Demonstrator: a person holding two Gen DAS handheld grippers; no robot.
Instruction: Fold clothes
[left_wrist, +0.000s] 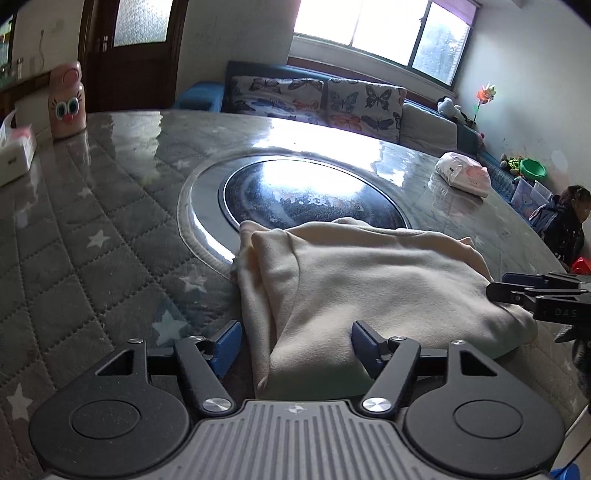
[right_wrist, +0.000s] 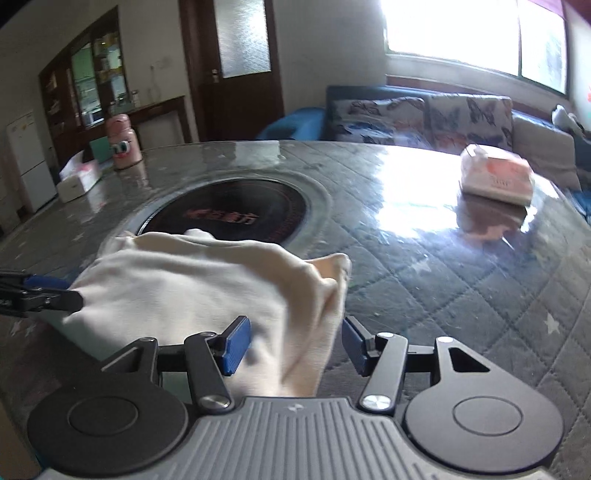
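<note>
The cream garment (left_wrist: 369, 288) lies folded into a compact stack on the worktop (left_wrist: 110, 221), its far edge over the inset hob (left_wrist: 314, 192); judged nearly complete; final squaring remains. Left tool (left_wrist: 295, 347) and right tool (right_wrist: 295, 343) both stand wide, straddling near corners, gripping nothing. A tissue pack (right_wrist: 496, 179) and pink bottle (left_wrist: 67, 99) stand well apart; nothing obstructs.

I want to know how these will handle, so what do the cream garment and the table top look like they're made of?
The cream garment looks like soft, thick knit or fleece, matte: it lies in rounded, bulky folds with no shine. The table top looks like grey quilted star-print fabric under a clear glossy sheet, glass or plastic; window glare reflects off it. The round centre inset looks like dark polished glass.
</note>
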